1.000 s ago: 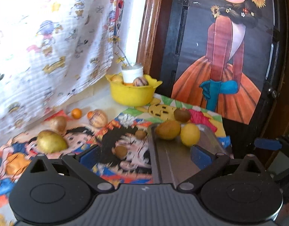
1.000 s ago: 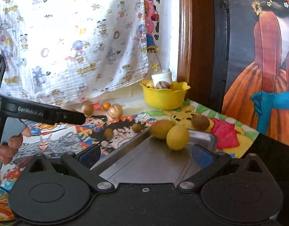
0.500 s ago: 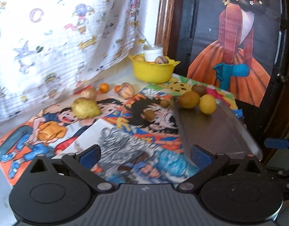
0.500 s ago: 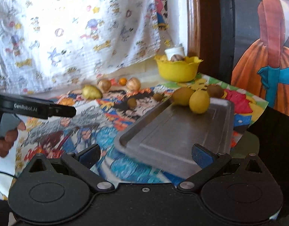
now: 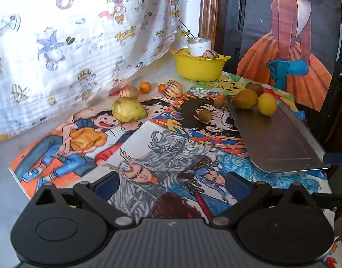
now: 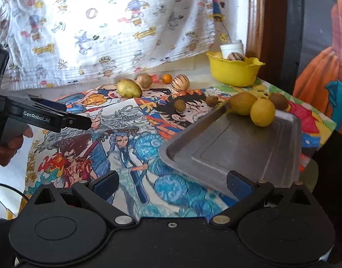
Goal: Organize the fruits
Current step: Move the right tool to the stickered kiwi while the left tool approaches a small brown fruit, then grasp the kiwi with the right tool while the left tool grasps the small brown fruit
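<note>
A metal tray (image 5: pixel 282 138) (image 6: pixel 237 147) lies at the right of the table with a lemon (image 5: pixel 267 103) (image 6: pixel 262 112) and a brownish pear (image 5: pixel 246 99) (image 6: pixel 242 103) at its far end. A kiwi (image 5: pixel 253 87) (image 6: pixel 278 101) sits beside the tray's far end. A large yellow-green pear (image 5: pixel 129 109) (image 6: pixel 128 88), two small kiwis (image 5: pixel 204 115) (image 5: pixel 219 102), a striped melon (image 5: pixel 173 86) and small oranges (image 5: pixel 145 87) lie on the cartoon mat. My left gripper (image 5: pixel 171 186) is open and empty above the mat's near part. My right gripper (image 6: pixel 172 185) is open and empty at the tray's near edge.
A yellow bowl (image 5: pixel 200 69) (image 6: pixel 234 71) with fruit and a white jar stands at the back by the wooden door frame. A cartoon-print cloth (image 5: pixel 81 33) hangs behind. The left gripper's body (image 6: pixel 48 117) shows at the left of the right wrist view.
Both grippers have pulled back and up from the tray and fruit, so more of the mat shows. Both stay open and empty. The fruit has not moved.
</note>
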The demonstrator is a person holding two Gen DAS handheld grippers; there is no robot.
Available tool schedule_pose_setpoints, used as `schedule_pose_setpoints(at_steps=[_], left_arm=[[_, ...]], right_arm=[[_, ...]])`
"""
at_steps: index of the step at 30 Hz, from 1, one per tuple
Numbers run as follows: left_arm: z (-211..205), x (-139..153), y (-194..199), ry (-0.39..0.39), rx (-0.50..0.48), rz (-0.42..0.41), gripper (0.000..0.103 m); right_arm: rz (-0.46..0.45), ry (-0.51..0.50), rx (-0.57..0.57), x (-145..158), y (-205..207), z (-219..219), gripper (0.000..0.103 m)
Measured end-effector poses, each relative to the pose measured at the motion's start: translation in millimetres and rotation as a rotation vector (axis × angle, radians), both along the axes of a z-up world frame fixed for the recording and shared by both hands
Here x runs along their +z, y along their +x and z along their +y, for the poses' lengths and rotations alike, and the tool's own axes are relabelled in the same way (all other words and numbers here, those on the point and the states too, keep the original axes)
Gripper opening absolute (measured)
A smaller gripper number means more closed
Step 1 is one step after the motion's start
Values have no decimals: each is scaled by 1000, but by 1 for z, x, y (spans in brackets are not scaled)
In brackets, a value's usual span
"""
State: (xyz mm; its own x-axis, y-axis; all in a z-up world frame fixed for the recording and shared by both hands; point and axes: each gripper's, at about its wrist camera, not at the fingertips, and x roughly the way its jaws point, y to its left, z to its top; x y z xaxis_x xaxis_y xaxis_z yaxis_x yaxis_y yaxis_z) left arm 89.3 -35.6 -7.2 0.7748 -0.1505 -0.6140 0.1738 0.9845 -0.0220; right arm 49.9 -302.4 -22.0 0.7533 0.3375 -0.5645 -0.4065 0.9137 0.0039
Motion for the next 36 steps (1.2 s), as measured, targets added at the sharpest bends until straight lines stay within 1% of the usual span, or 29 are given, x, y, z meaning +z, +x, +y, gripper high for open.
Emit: schedule_pose_setpoints(at_steps=[6,9,12,15,18,21,24,26,31,33,36], left_arm=[[-3,13,16,41,-25,-25,103],[-7,26,28,41,-29,-33,103],[-17,42,42,40,-59,-49,103],[-36,59,60,75,-114,-79,103],[-58,72,82,107,-173,-124,103],[-81,74,110,105,-240,-137,103],[-100,64,142,101,-282,-125,103],[-111,52,164,99,-282,-105,103],[-119,16,214,39,-252,-5,102],[-118,4,228,20,-236,20,99],[-119,-11,244,7,-239,47,93]], right_arm=[[-46,-44,28,22,19,0,102],[-72,-41,9,42,32,-9,102],[-92,-27,-16,64,48,-23,102],[-124,-31,-26,93,71,-40,102],[-131,-22,-17,118,102,-56,102],[-130,-11,21,131,140,-71,102],[-121,-17,57,128,178,-80,102],[-119,-21,53,119,205,-87,102],[-63,39,-26,80,276,-112,102],[-36,48,-51,64,299,-120,102],[22,58,-87,39,330,-125,101]])
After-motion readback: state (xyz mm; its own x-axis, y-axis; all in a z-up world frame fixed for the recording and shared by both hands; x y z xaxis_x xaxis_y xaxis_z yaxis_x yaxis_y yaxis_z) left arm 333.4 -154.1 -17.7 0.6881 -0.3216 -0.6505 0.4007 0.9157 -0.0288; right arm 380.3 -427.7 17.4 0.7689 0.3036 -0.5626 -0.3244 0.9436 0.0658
